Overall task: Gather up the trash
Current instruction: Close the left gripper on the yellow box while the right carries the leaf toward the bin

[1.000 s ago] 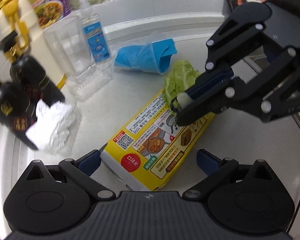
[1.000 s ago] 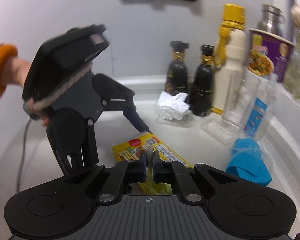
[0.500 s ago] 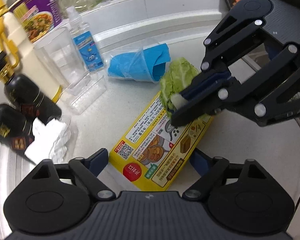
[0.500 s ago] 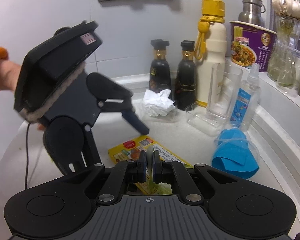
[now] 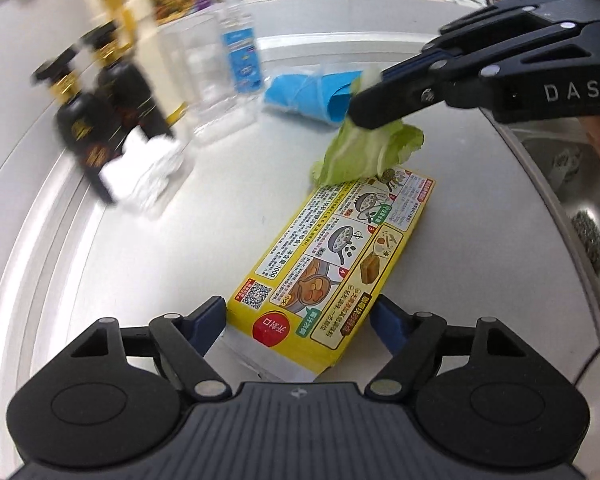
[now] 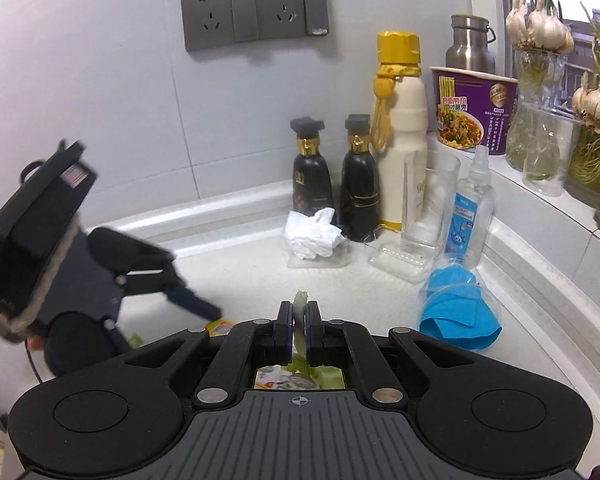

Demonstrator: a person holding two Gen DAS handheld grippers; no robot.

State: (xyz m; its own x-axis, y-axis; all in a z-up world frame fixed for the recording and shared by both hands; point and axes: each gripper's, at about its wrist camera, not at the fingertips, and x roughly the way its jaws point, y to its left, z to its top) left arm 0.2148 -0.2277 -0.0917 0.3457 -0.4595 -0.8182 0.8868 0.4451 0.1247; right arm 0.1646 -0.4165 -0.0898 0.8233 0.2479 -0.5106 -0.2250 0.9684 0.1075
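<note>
Right claw [image 6: 299, 322], pinching a lettuce leaf [image 5: 364, 152] by its pale stem above the far end of the yellow box [image 5: 332, 268]. Left claw [image 5: 298, 322], closing around the box's near end on the tabletop [image 5: 148, 256], pads not yet pressing.

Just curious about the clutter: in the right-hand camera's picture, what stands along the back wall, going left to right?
Two dark sauce bottles → cream bottle with gold cap → purple noodle cup → jars of sprouting garlic.
</note>
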